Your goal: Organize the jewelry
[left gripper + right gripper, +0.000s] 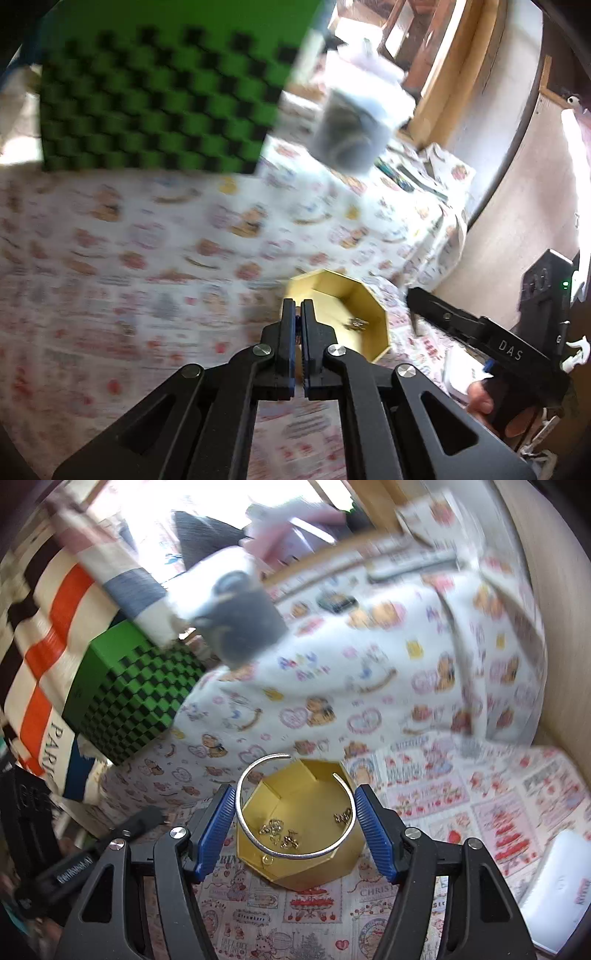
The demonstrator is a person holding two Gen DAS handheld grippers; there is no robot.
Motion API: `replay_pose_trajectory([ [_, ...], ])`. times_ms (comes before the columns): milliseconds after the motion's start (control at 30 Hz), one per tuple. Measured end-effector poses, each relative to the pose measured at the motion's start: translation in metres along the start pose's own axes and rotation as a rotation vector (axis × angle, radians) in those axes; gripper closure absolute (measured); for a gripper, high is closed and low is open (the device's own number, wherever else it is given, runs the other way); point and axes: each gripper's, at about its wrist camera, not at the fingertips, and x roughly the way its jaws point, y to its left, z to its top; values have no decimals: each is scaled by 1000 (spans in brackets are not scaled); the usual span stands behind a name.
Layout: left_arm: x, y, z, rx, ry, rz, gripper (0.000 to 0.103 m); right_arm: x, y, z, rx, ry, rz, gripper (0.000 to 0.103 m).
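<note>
**Bangle held over the gold box**

The right gripper (295,812) tilts downward, its blue pads (216,829) pinching a silver open bangle (295,856) above the gold octagonal box (314,875) on the patterned tablecloth (498,812). Small gold earrings (280,834) lie inside. The left gripper (297,314) is pressed together near the box's edge. The right gripper's body reads "DAS"; a striped bag (55,716) shows "PARI".

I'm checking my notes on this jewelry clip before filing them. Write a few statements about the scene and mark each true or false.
1. The right gripper holds a silver open bangle. True.
2. The yellow box is empty. False: small gold pieces lie in it.
3. The left gripper is wide open. False: it is shut.
4. A green and black checked box stands on the cloth. True.
</note>
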Motion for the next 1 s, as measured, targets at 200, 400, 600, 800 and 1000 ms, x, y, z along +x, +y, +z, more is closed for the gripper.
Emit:
replay_pose_trajectory([
  [200, 41, -11, -8, -12, 78, -23, 101, 17, -17, 1, 69, 62, 62, 35],
  [400, 59, -12, -15, 4, 102, -4, 101, 28, -18, -2, 96, 100, 98, 35],
  [600, 59, -14, -19, 41, 94, 20, 97, 27, -14, -3, 64, 89, 67, 35],
  [800, 34, -9, -19, 80, 71, 42, 87, 31, -7, -6, 0, 68, 5, 35],
  [1000, -2, 9, -19, 106, 22, 92, 70, 36, 12, -11, -136, 47, -78, 35],
])
